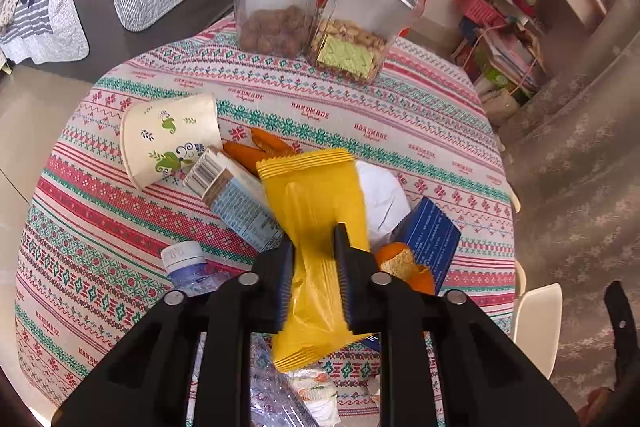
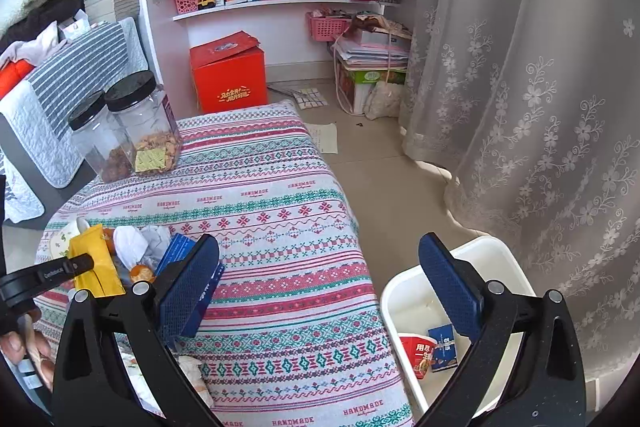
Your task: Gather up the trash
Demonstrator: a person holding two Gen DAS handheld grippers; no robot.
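Left gripper (image 1: 312, 259), mine, clamps the yellow wrapper (image 1: 316, 227) across its long axis above the table (image 1: 400, 115); white bin (image 2: 404, 291) lies beyond the table's right edge, nearer my wide-open, empty right gripper (image 2: 320, 267).

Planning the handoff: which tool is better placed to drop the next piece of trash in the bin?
Left. The left tool is shut on the yellow wrapper; the right tool is open and empty beside the white bin.

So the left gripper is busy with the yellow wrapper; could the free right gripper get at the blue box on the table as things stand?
Probably yes. The right gripper is open and holds nothing, and the blue box lies just beyond its left finger at the edge of the trash pile, with nothing on top of it.
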